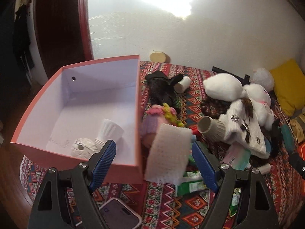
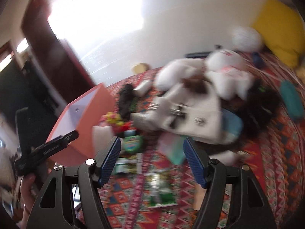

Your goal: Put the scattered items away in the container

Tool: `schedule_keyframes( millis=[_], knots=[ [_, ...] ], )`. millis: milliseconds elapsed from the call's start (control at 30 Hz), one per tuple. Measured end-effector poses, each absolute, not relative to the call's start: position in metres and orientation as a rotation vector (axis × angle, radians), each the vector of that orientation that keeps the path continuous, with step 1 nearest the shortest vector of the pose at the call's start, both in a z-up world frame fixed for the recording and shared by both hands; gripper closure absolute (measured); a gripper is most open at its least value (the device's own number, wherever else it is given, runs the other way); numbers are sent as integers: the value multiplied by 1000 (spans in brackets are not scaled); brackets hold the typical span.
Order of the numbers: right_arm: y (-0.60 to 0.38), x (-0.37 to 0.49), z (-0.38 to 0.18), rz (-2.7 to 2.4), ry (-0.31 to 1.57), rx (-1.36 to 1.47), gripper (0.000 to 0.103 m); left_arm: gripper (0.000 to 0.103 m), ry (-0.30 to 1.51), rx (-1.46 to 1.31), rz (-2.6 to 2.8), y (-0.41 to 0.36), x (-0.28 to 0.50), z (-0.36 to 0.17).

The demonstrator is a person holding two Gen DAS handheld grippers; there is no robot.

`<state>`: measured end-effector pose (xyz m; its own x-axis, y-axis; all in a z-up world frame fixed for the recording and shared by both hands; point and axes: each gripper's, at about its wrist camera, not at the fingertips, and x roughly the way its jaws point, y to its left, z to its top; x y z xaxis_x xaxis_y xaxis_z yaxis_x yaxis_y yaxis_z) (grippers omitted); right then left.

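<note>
Clearly, in the left wrist view the left gripper (image 1: 153, 158) stands wide, its blue pads far apart. A white foam net sleeve (image 1: 169, 153) shows between them in the lower middle of the frame, blurred and tilted. It does not seem to touch either pad, so it is probably loose, falling or lying just outside the pink cardboard box (image 1: 137, 103). The box fills the left half of the frame, and a white ribbed cup (image 1: 110, 130) and a pale ball of twine (image 1: 83, 147) already lie inside it at the lower corner. To the right of the box, on the patterned bedspread (image 1: 190, 204), lie a knitted doll (image 1: 156, 122), a grey ribbed cup (image 1: 212, 128), a white knitted hat (image 1: 246, 131) and a white plush toy (image 1: 253, 97).

In the right wrist view, which is much blurred, the right gripper (image 2: 151, 161) is also wide, with nothing between its pads. Below it, in the middle of the frame, lie green packets (image 2: 160, 189) and a round green tin (image 2: 132, 143). The box shows at the left, with the left gripper's black body in front of it.

To do this step well, the left gripper should first make sure that the foam sleeve goes over the box wall, not beside it. The right one should slow down, choose one packet, lower the pads on both sides of it and close only when the picture is steady.
</note>
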<state>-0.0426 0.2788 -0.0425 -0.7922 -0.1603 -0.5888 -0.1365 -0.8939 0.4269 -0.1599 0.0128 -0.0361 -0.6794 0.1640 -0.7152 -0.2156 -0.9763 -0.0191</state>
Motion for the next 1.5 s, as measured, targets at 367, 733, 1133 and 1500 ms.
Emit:
schedule_keyframes(
  millis=[367,733,1133,1500],
  knots=[
    [388,-26,-131,-2613,-1470,1151,35,14,651,-1012,2763,124,-127,-69],
    [392,-62,-177,-2452,-1645,1228,36,14,666,-1286,2798,106,-189,-119],
    [388,-49,-149,-2483,-1568,1031,74,94,635,-1127,2894,103,-164,-90],
    [356,-26,-92,-2557,-1380,884,74,94,385,-889,2810,87,-95,-15]
  ],
)
